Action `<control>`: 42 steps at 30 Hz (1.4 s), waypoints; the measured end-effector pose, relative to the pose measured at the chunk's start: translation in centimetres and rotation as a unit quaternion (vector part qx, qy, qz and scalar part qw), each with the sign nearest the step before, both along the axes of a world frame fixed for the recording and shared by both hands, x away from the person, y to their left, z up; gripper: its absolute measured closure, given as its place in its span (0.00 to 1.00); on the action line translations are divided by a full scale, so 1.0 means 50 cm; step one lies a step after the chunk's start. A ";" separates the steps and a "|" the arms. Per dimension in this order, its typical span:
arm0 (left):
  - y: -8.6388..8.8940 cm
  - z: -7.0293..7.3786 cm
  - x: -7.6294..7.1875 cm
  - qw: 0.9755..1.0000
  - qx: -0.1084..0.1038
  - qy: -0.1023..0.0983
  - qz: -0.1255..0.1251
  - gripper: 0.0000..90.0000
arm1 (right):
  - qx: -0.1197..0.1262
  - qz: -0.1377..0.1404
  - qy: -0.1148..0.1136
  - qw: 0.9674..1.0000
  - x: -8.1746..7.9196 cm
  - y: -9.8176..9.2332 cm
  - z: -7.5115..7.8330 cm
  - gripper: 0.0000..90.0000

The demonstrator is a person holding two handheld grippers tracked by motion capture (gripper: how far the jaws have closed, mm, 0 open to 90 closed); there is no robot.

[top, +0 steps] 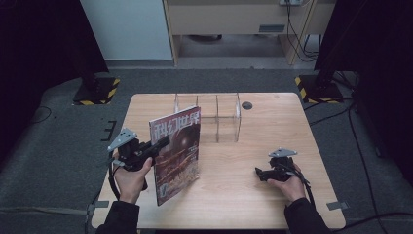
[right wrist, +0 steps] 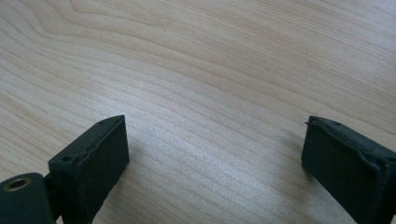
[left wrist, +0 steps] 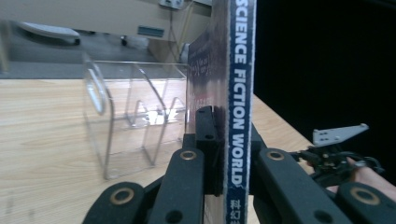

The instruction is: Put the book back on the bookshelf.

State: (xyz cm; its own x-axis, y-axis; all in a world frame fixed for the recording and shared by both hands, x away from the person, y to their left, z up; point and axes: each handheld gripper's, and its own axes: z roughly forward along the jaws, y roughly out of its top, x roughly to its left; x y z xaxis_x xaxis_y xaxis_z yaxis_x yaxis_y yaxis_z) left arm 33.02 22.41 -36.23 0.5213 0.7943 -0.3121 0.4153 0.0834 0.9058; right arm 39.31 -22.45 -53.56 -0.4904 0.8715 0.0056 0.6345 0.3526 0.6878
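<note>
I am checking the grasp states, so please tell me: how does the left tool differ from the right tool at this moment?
The left tool is shut on the magazine, clamping its spine; the right tool is open with nothing between its jaws.
The left tool holds the magazine upright above the table; the right tool sits low over bare wood.
Both are black two-jaw tools, each held in one hand.

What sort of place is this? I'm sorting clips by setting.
Likely a lab recording station: a lone wooden table on grey carpet, stand bases with hazard tape, dark curtains, loose cables on the floor.
</note>
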 end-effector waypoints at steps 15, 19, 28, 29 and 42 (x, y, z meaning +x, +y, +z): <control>0.005 0.035 0.014 1.000 0.006 -0.025 0.018 0.93 | 0.009 -0.006 -0.013 1.000 -0.004 0.002 -0.007 0.05; 0.006 0.048 0.025 0.999 0.001 -0.032 0.024 0.93 | 0.009 -0.007 -0.013 1.000 -0.004 0.003 -0.007 0.05; -0.001 0.075 0.056 0.998 0.008 -0.042 0.041 0.93 | 0.008 -0.007 -0.012 1.000 -0.003 0.004 -0.007 0.04; -0.001 0.078 0.059 0.998 0.006 -0.044 0.043 0.93 | 0.007 -0.006 -0.013 1.000 -0.003 0.004 -0.007 0.04; -0.012 0.085 0.108 0.996 0.005 -0.058 0.070 0.93 | 0.008 -0.007 -0.012 1.000 -0.003 0.005 -0.007 0.04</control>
State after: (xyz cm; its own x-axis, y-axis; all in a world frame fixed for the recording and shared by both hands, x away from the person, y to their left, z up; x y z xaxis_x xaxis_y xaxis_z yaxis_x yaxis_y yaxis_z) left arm 38.43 21.80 -31.96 0.4378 0.8642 -0.2481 0.2934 0.1235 0.9480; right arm 39.18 -22.21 -53.93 -0.4780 0.8783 0.0081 0.6229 0.3325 0.7081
